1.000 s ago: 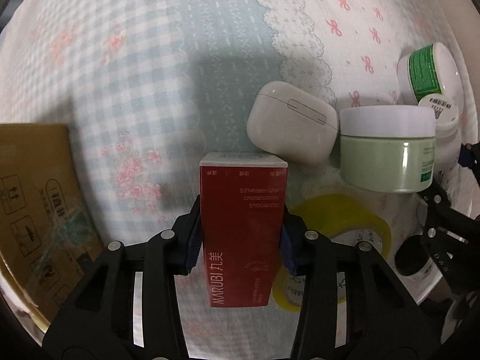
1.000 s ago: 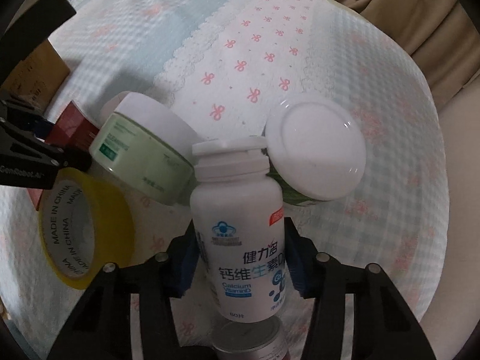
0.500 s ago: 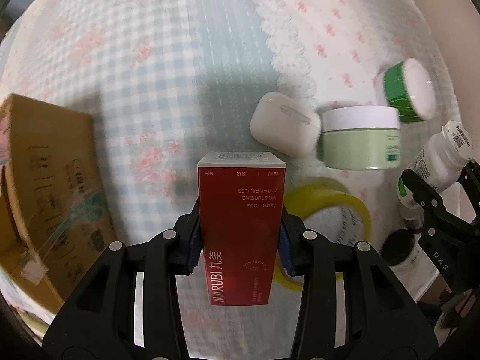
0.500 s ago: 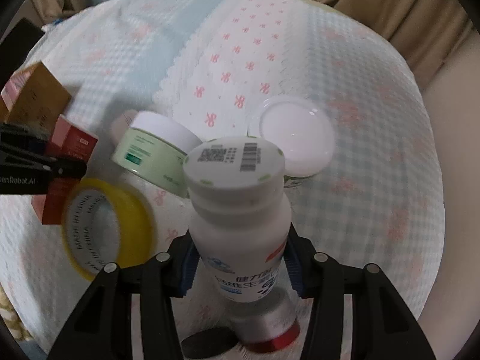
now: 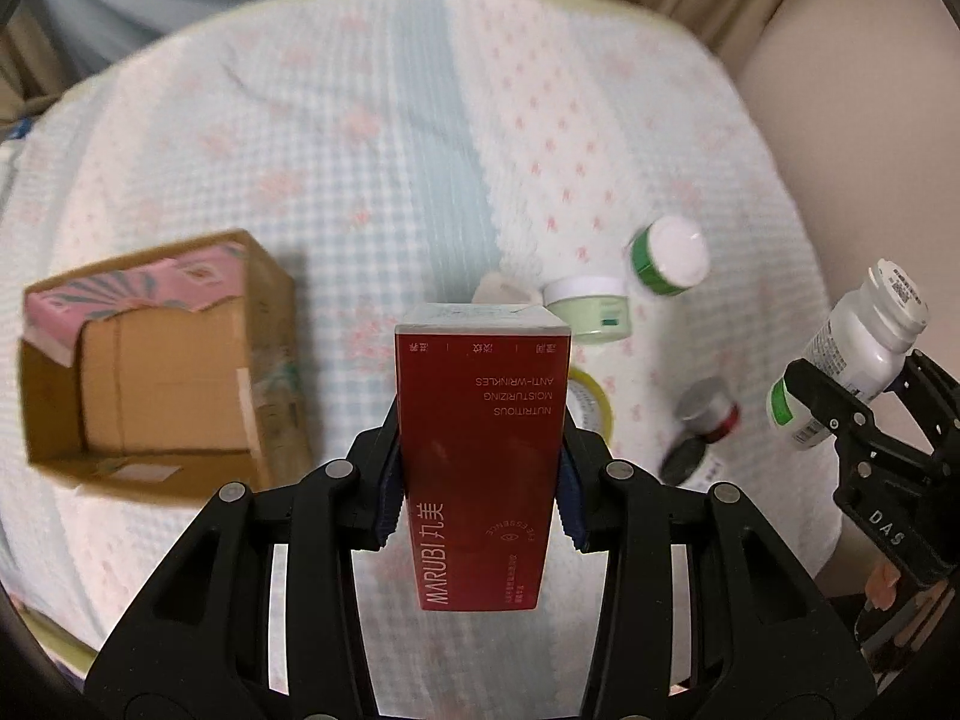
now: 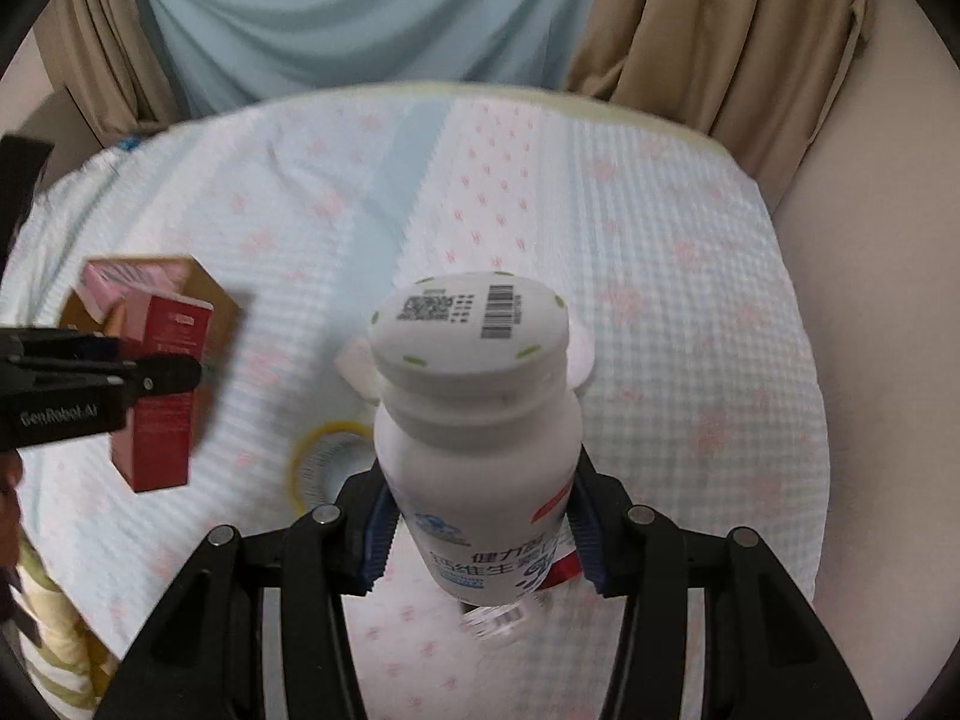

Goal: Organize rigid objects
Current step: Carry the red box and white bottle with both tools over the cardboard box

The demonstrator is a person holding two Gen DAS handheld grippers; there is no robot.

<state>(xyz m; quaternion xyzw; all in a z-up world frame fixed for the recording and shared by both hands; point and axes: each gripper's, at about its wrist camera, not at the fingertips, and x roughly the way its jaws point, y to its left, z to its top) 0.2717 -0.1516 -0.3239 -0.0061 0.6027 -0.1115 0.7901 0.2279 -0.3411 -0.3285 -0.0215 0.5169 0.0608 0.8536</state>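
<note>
A: What takes up most of the frame?

B: The bedspread, pale blue check with pink bows, filling both views. Curtains hang across the top of the right wrist view.

A: Next down in size?

B: The cardboard box, open, at middle left of the left wrist view, with a pink packet along its far edge. In the right wrist view the box sits at middle left, partly behind the red carton.

A: And the grippers?

B: The left gripper has its jaws closed on the sides of a red carton, held upright at lower centre, clear of the bedspread. The right gripper has its jaws clamped on a white pill bottle, cap towards the top of the frame, at centre. The bottle also shows at the right edge of the left wrist view.

A: What lies on the cloth?

B: Right of centre in the left wrist view: a yellow tape roll just behind the carton, a pale green jar, a green-banded jar to its upper right, and a small blurred red-and-silver container lower right. A whitish object peeks above the carton; I cannot tell what it is.
</note>
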